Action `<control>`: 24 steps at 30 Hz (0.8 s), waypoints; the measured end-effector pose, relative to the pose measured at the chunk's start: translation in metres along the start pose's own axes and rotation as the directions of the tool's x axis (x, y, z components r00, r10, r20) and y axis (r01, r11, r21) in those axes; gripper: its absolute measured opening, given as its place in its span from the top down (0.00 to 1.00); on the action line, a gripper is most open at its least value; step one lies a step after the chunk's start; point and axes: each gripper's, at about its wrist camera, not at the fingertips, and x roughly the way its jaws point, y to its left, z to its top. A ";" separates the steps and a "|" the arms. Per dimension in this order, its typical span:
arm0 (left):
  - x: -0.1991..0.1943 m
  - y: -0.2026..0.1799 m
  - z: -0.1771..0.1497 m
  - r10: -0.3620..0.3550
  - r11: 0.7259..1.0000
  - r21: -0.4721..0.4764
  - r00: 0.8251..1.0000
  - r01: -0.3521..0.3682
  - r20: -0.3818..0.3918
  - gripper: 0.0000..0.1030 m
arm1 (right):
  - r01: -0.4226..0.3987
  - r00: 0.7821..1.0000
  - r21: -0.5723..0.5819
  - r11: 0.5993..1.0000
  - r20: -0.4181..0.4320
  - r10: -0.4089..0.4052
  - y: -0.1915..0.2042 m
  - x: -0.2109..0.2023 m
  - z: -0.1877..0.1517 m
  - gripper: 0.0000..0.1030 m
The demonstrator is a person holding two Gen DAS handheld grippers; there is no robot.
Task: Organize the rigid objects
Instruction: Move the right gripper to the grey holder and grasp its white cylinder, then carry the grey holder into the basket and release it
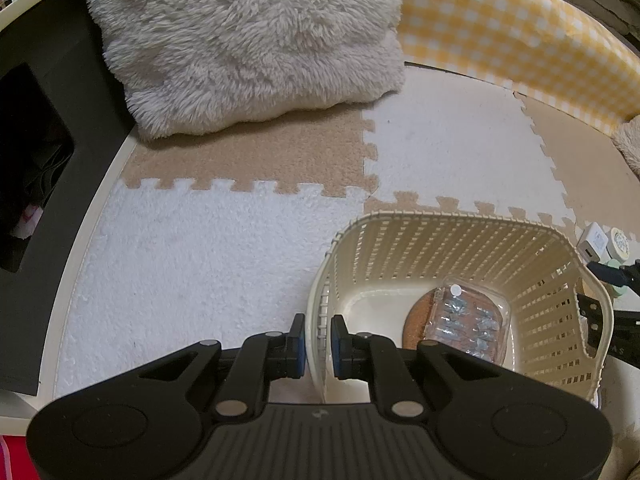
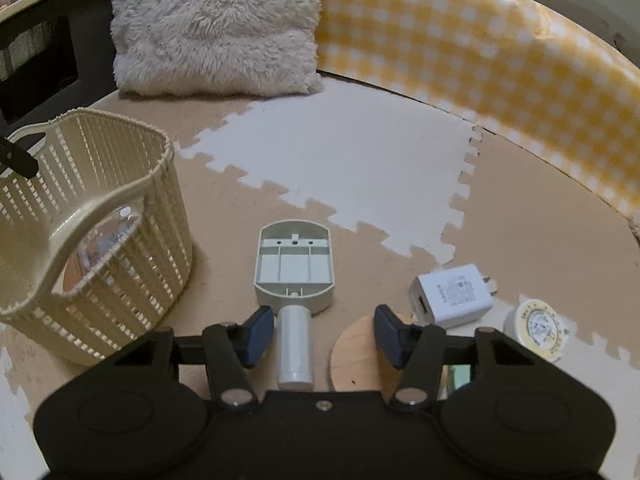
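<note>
My left gripper (image 1: pixel 319 340) is shut on the near wall of a cream slatted basket (image 1: pixel 440 232), one finger inside and one outside. In the basket lie a clear plastic box of small metal parts (image 1: pixel 468 320) and a cork disc (image 1: pixel 416 320). My right gripper (image 2: pixel 324 332) hangs low over the mat, open, with a white cylinder (image 2: pixel 295 344) between its fingers, close to the left pad; the pads do not press on it. A wooden disc (image 2: pixel 356 356) lies under the right finger. Beyond sit a grey-green plastic housing (image 2: pixel 294 268), a white charger plug (image 2: pixel 452 294) and a round tin (image 2: pixel 540 328). The basket (image 2: pixel 100 216) stands at the left.
The floor is beige and white puzzle mat (image 2: pixel 340 152). A fluffy cream cushion (image 2: pixel 216 28) leans at the back, a yellow checked padded wall (image 2: pixel 500 72) curves along the right, and a black cabinet (image 1: pixel 44 160) stands at the left.
</note>
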 end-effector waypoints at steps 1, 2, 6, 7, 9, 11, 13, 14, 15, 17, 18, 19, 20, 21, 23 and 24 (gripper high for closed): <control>0.000 0.000 0.000 0.000 1.000 0.000 1.000 0.000 0.000 0.87 | -0.004 1.000 0.001 1.000 0.005 0.004 0.000 0.001 0.001 0.47; 0.000 0.000 0.000 0.000 1.000 0.000 1.000 0.000 0.000 0.87 | -0.011 1.000 0.004 1.000 0.009 0.011 0.000 0.002 0.002 0.48; 0.000 0.000 0.000 0.000 1.000 0.000 1.000 0.000 -0.001 0.87 | -0.037 0.999 -0.036 0.999 -0.002 0.037 0.008 0.008 0.004 0.62; 0.000 0.000 0.000 0.000 1.000 0.000 1.000 0.000 0.000 0.87 | -0.035 0.999 -0.049 0.998 -0.009 0.034 0.011 0.010 0.004 0.64; 0.000 0.000 0.000 0.000 1.000 0.000 1.000 0.000 0.000 0.87 | -0.032 0.999 -0.058 0.998 -0.018 0.031 0.014 0.014 0.003 0.64; 0.000 0.000 0.000 0.000 1.000 0.000 1.000 0.000 0.000 0.87 | -0.043 0.999 -0.034 0.998 -0.013 0.043 0.011 0.015 0.004 0.64; 0.000 0.000 0.000 0.001 1.000 0.000 1.000 -0.001 0.000 0.87 | -0.052 0.999 -0.021 0.998 -0.014 0.051 0.009 0.016 0.004 0.65; 0.001 -0.001 0.000 0.001 1.000 0.001 1.000 -0.001 -0.001 0.87 | -0.055 0.998 -0.021 0.998 -0.014 0.055 0.009 0.016 0.004 0.68; 0.001 -0.001 0.000 0.002 1.000 0.002 1.000 -0.002 -0.003 0.87 | -0.062 0.998 -0.023 0.998 -0.013 0.062 0.010 0.017 0.004 0.81; 0.002 0.000 0.000 0.003 1.000 0.005 1.000 -0.003 -0.004 0.87 | -0.056 0.998 -0.024 0.998 -0.015 0.056 0.012 0.017 0.005 0.81; 0.002 -0.001 0.000 0.004 1.000 0.005 1.000 -0.004 -0.004 0.87 | -0.060 0.998 -0.027 0.998 -0.015 0.059 0.013 0.016 0.005 0.81; 0.002 -0.001 0.000 0.003 1.000 0.005 1.000 -0.003 -0.004 0.87 | -0.064 0.998 -0.024 0.998 -0.016 0.063 0.013 0.016 0.005 0.81; 0.002 -0.001 0.000 0.003 1.000 0.004 1.000 -0.003 -0.004 0.87 | -0.066 0.998 -0.016 0.998 -0.017 0.065 0.013 0.016 0.005 0.81; 0.002 -0.001 0.000 0.002 1.000 0.003 1.000 -0.002 -0.005 0.87 | -0.065 0.998 -0.008 0.998 -0.018 0.064 0.012 0.015 0.005 0.81; 0.002 -0.001 0.000 0.002 1.000 0.004 1.000 -0.002 -0.004 0.87 | -0.053 0.998 0.005 0.999 -0.017 0.053 0.012 0.014 0.006 0.81; 0.002 -0.001 0.000 0.003 1.000 0.004 1.000 -0.003 -0.005 0.87 | -0.042 0.999 0.014 0.999 -0.014 0.042 0.010 0.012 0.006 0.81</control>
